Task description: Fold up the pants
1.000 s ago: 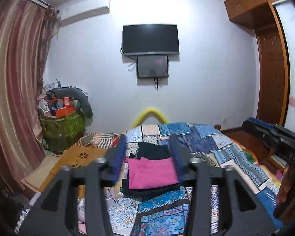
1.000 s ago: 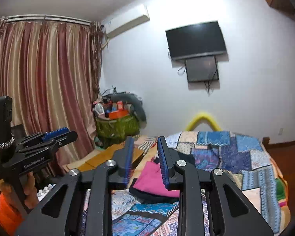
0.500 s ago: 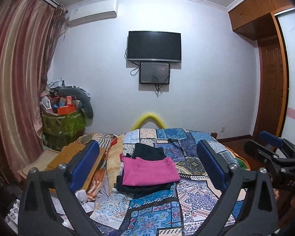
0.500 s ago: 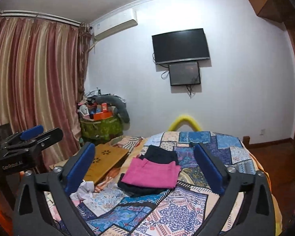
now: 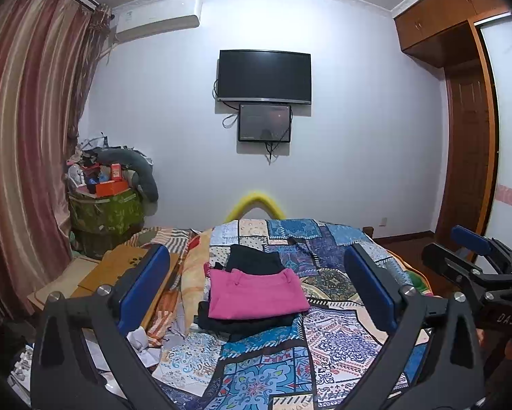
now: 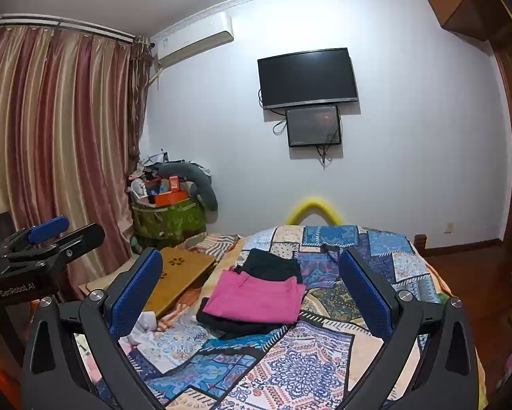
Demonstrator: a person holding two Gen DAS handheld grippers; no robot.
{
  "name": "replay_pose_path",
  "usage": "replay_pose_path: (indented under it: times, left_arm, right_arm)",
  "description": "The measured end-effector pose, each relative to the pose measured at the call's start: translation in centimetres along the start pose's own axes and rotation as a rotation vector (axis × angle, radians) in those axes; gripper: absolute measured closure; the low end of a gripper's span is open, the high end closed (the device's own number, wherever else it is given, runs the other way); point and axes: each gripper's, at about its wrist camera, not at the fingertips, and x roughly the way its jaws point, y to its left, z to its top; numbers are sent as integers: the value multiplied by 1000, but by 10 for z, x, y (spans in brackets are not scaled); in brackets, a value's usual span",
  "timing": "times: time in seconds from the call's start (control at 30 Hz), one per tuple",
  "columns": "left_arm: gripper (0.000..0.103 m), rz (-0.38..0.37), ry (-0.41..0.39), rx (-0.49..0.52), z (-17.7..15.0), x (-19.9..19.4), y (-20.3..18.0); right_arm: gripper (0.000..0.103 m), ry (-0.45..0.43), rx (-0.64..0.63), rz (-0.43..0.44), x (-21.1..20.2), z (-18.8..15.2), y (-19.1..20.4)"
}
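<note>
Folded pink pants (image 5: 256, 294) lie on top of a stack of folded black garments (image 5: 252, 261) on the patchwork bedspread (image 5: 327, 341); the stack also shows in the right wrist view, with the pink pants (image 6: 256, 296) uppermost. My left gripper (image 5: 256, 290) is wide open and empty, held well back from the stack. My right gripper (image 6: 252, 292) is wide open and empty, also held back from it. Each gripper appears at the edge of the other's view: the right one (image 5: 474, 263) and the left one (image 6: 47, 239).
A wooden lap desk (image 6: 180, 270) lies left of the stack. Crumpled white paper (image 6: 143, 324) sits near the bed's left side. A green bin of clutter (image 5: 105, 212), curtains (image 5: 27, 157) and a wall TV (image 5: 264, 77) stand beyond. A wooden wardrobe (image 5: 467, 157) is at right.
Both grippers opened from nearly shut to wide open. Both views pulled back and rose a little, so more of the bed shows.
</note>
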Motion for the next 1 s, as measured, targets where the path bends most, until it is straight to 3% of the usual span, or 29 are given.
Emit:
replay_pose_path:
  times: [1.0]
  left_arm:
    - [0, -3, 34, -28, -5, 13, 5]
  right_arm:
    - [0, 24, 4, -16, -5, 3, 1]
